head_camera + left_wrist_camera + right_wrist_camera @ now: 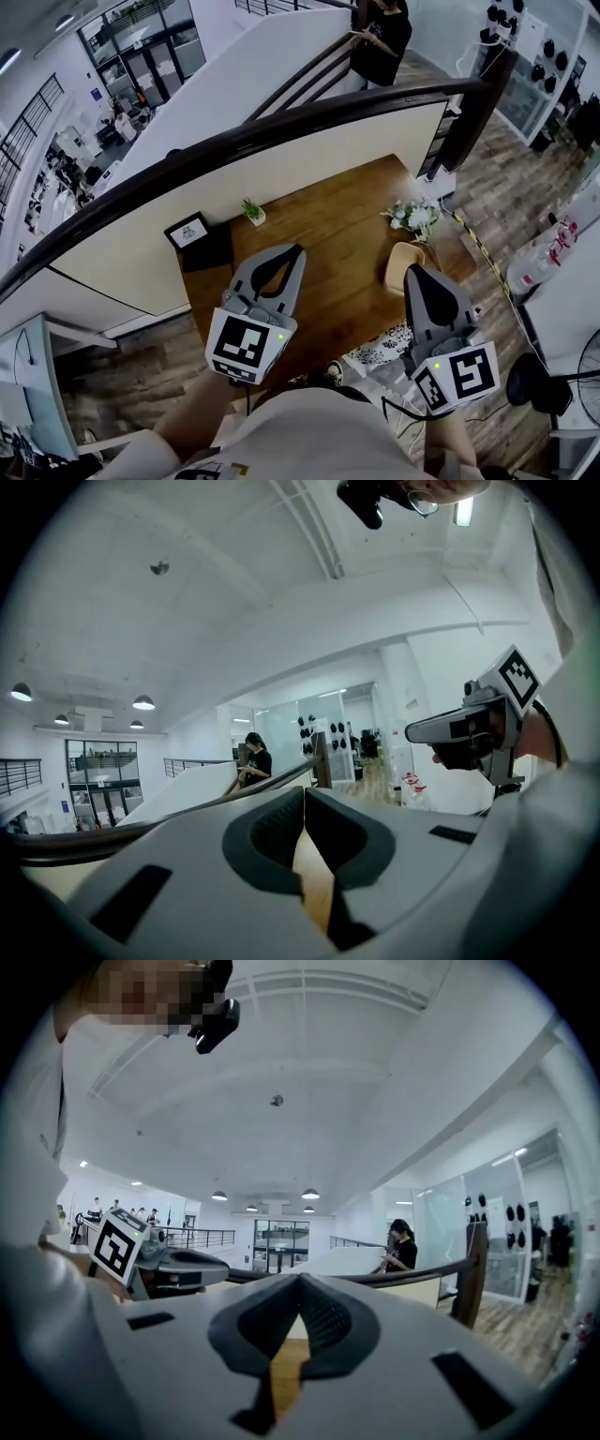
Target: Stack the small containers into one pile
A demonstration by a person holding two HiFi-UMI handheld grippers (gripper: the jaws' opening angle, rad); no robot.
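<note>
Left hand-held gripper (294,251) and right hand-held gripper (413,272) are clenched, empty, above the desk (328,220); I see what may be a tan container (397,261) just past the right one.

You hold the left gripper (292,255) at the lower middle of the head view and the right gripper (413,274) to its right. They sit side by side and apart, both pointing toward the top of the frame, marker cubes nearest you. Your left forearm (187,424) enters from the bottom edge. In each gripper view the jaws meet at the tips, nothing between them.
</note>
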